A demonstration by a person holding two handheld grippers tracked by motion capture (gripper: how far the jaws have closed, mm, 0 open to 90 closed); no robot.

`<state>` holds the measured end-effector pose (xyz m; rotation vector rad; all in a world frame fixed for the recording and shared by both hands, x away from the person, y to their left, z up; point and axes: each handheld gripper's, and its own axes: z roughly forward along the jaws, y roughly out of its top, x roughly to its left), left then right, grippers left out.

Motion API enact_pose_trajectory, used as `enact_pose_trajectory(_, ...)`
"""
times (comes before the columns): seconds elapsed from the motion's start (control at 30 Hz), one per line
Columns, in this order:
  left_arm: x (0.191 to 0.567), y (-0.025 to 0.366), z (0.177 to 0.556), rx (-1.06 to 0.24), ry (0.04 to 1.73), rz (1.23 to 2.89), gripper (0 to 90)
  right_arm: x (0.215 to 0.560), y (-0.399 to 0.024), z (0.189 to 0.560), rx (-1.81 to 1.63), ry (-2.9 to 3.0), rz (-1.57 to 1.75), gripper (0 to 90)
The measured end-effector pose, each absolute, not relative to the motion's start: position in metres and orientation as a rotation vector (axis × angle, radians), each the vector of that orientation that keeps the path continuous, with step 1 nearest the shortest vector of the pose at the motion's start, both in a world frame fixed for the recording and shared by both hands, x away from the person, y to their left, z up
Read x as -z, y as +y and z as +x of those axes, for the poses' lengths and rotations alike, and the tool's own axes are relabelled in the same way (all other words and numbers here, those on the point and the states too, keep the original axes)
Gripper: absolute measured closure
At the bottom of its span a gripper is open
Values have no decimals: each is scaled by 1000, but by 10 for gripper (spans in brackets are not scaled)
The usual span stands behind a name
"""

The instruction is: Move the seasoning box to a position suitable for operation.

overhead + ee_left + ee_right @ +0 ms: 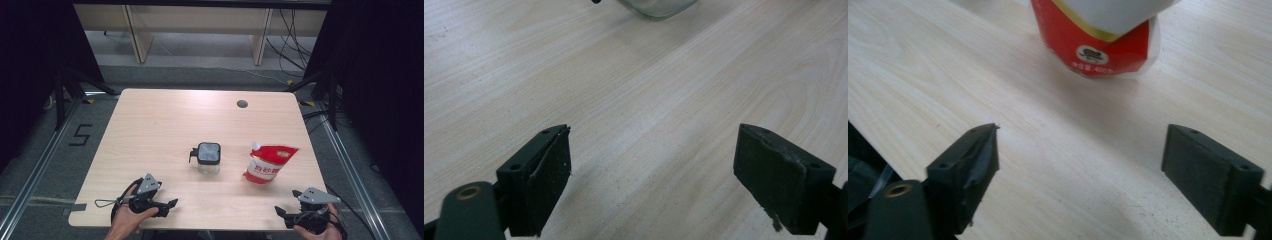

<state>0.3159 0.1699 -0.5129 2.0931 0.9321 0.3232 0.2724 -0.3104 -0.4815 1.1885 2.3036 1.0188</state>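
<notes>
Near jar [208, 157]: red pouch [266, 163] just right, lying flat | left gripper [170, 205] below-left, jaws wide, empty | right gripper [280, 214] below-right, jaws wide, empty | table [150, 130] between bare

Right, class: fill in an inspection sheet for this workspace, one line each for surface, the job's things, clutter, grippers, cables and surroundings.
Surface: light wooden table, round hole near the far edge.
Job's things: glass jar with black lid mid-table; red and white spouted pouch to its right.
Clutter: nothing seen.
Grippers: left hand-held gripper and right hand-held gripper open, empty, at the near edge.
Cables: black cables on the floor behind.
Surroundings: dark curtains at both sides.
</notes>
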Motion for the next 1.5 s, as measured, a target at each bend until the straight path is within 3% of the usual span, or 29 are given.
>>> enact_pose_trajectory(0.6,510,175,335,-417,985,2019,149,484,-309,275,-1038,2340,1122,214)
enact_pose_trajectory(0.83,500,166,352,-421,970,1953,202,482,-308,272,-1058,2313,1142,240)
enact_pose_trajectory(1.13,505,144,375,-450,910,2005,236,481,-310,275,-1072,2298,1098,242)
enact_pose_trajectory(1.17,504,142,378,-441,891,2018,252,481,-308,272,-1079,2295,1142,242)
enact_pose_trajectory(1.2,504,137,381,-433,879,1989,332,481,-309,273,-1078,2297,1125,241)
enact_pose_trajectory(1.27,503,131,387,-433,846,1993,333,481,-309,273,-1074,2300,1118,241)
enact_pose_trajectory(1.5,503,122,409,-482,818,2008,474,481,-309,274,-1075,2301,1100,243)
